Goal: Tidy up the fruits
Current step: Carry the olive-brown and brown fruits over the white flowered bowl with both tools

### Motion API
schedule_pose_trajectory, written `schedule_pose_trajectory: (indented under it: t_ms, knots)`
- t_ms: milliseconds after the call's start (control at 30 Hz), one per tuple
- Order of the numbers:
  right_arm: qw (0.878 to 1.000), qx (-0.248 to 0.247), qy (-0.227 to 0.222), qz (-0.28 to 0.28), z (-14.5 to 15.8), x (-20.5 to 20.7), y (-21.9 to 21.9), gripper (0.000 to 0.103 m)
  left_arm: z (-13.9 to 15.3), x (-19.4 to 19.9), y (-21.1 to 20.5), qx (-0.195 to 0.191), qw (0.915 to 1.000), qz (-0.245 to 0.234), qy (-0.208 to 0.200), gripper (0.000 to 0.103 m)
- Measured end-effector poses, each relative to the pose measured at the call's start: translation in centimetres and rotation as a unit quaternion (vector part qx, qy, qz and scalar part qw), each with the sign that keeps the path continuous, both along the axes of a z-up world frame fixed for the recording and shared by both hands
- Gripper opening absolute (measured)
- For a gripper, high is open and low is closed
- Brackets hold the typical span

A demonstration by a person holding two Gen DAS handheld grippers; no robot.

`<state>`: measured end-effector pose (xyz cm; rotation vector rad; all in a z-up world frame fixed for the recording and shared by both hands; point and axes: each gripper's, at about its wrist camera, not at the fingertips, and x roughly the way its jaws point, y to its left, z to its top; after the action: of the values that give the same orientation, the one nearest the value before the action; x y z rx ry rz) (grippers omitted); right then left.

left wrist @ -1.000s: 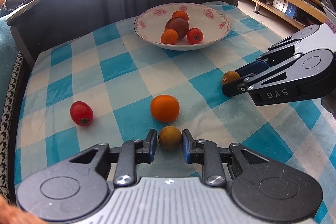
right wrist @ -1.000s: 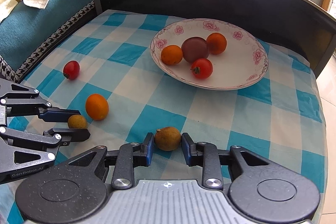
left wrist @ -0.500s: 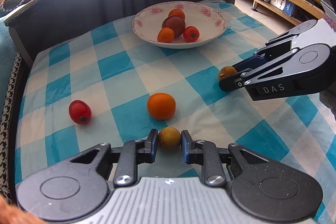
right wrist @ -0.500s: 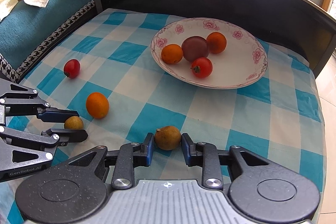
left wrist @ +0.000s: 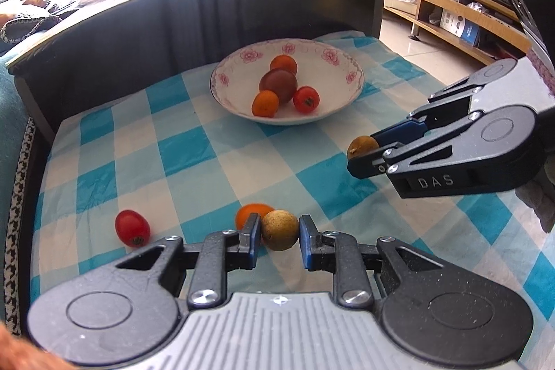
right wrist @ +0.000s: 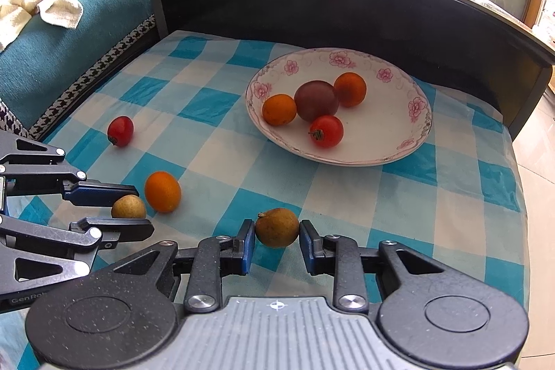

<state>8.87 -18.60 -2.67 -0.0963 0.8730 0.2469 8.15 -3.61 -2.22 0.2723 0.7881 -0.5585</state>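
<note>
**Inspector:** Left wrist view first.

**Operator:** My left hand-held gripper [left wrist: 279, 239] is clamped on a brown fruit [left wrist: 279, 230], well short of the flowered bowl [left wrist: 350, 79]. I judge the pinch across its middle stops it rolling. An orange [left wrist: 250, 212] lies just behind it and a red tomato [left wrist: 132, 227] off to the left. The checked cloth [left wrist: 194, 148] covers the desk; wooden shelving [left wrist: 451, 13] stands beyond.

**Inspector:** Right wrist view?

**Operator:** My right hand-held gripper [right wrist: 276, 240] grips a second brown fruit [right wrist: 276, 227], nearer me than the bowl, which already holds four fruits. A teal sofa [right wrist: 69, 33] flanks the desk.
</note>
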Motion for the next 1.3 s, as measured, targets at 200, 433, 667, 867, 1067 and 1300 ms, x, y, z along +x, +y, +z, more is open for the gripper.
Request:
schedule_pose_trajectory:
  t_ms: [200, 433, 667, 867, 1067, 1300]
  knots:
    - [1.000, 0.003, -0.014, -0.004, 0.8, 0.0, -0.1, 0.023, 1.2, 1.1, -0.7, -0.013, 0.9997, 0.008, -0.020, 0.033]
    - [0.999, 0.003, -0.030, -0.012, 1.7, 0.5, -0.4, 0.023, 1.8, 3.0, -2.0, -0.019, 0.9991, 0.008, -0.037, 0.033]
    - [0.998, 0.001, -0.045, -0.034, 2.3, 2.0, -1.6, 0.023, 2.4, 5.7, -3.3, -0.023, 0.9979, 0.017, -0.058, 0.033]
    - [0.997, -0.010, -0.056, -0.044, 2.2, 3.9, -2.4, 0.023, 2.4, 8.3, -4.6, -0.026, 0.9970, 0.023, -0.069, 0.033]
    - [0.996, -0.013, -0.066, -0.052, 2.0, 5.9, -3.1, 0.023, 1.8, 10.1, -5.3, -0.023, 0.9968, 0.026, -0.072, 0.033]
    - [0.996, -0.016, -0.063, -0.057, 0.9, 7.1, -3.5, 0.023, 1.2, 11.5, -5.7, -0.027, 0.9966, 0.035, -0.069, 0.033]
